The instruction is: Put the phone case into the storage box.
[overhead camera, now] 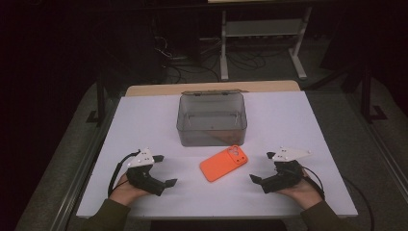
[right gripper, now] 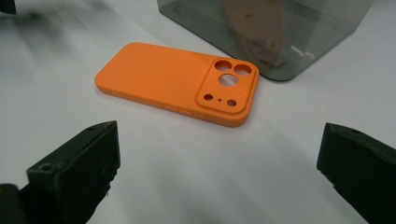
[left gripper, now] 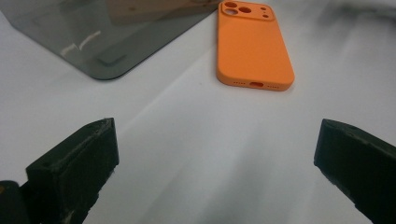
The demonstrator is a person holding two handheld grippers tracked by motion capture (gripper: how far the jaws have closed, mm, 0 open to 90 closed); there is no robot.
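Orange phone case lies flat on the white table just before the grey box, between the wide-open, empty left gripper and right gripper, so I judge the reach not yet begun; next comes closing in on its edges.

A dim lab or test room: a white rectangular worktop stands on grey carpeted floor, with tangled black cables lying at twelve o'clock beside a white metal shelf frame, and dark stands at three o'clock.
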